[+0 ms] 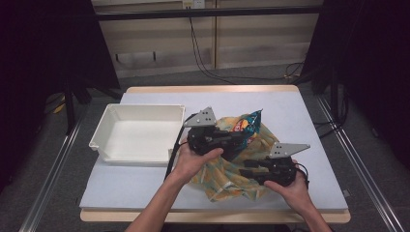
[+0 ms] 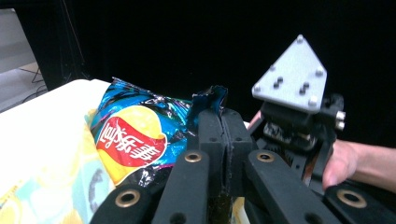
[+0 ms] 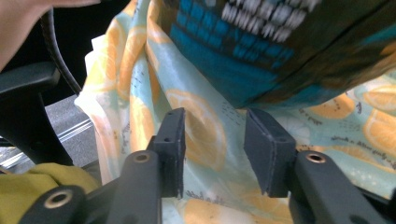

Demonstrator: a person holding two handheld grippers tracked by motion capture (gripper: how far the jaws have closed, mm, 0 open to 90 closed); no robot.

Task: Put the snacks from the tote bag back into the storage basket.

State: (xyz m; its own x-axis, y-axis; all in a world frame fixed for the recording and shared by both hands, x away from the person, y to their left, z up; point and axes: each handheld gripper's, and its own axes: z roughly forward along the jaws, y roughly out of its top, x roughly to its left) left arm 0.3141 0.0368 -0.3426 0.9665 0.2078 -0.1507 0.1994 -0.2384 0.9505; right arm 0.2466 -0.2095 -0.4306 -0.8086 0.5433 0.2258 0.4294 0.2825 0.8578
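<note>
Near the table's [image 1: 309, 145] front right area, the left gripper [image 2: 225, 135] is clamped on the edge of the chip bag [image 2: 135, 135], lifted over the orange-print cloth [image 3: 201, 135]. The right gripper [image 3: 215, 149] stands released, apparently just above the cloth.

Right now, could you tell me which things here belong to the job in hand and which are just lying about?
In the job:
- chip bag, clamped by left gripper
- orange-print cloth, between the open right gripper jaws

Lying about:
- white tray
- cables on the floor
</note>
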